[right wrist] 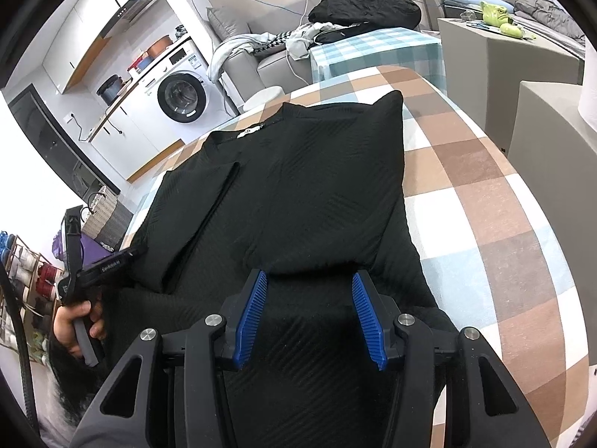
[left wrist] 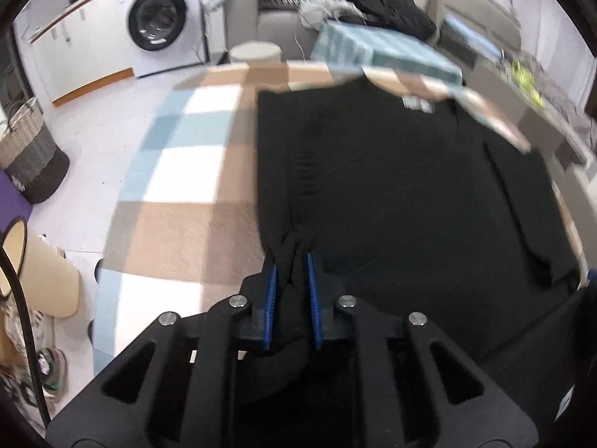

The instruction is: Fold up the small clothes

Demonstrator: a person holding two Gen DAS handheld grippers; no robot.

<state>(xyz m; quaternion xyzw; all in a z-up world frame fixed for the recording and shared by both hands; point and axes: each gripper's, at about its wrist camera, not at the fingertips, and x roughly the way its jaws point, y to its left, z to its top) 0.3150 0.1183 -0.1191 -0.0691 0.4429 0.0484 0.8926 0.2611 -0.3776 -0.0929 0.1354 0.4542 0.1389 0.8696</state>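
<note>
A: Black knit shirt lies flat mid-frame on the checked bench, collar at the top, one side already lapped over the body.

B: Left claw?

A: Bottom centre of its view, jaws nearly together, a thin bunch of the shirt's near-left edge pinched between the blue pads. View is blurred.

B: Right claw?

A: Bottom centre of its own view, jaws about half apart over the hem. Fabric lies between the pads and does not look pressed. Can't tell whether it holds anything, so I call it open.

B: Risks?

A: Only the left has a grip, and it is a small bunch. Pull hard and the knit could slip out of the pads, or the whole shirt drags across the bench and the lapped side comes undone. Lifting one corner alone would likely skew the fold too.

B: Anything else?

A: Pinch may have caught two layers; then the fold goes lumpy. Right claw should probably close on the hem first.
</note>
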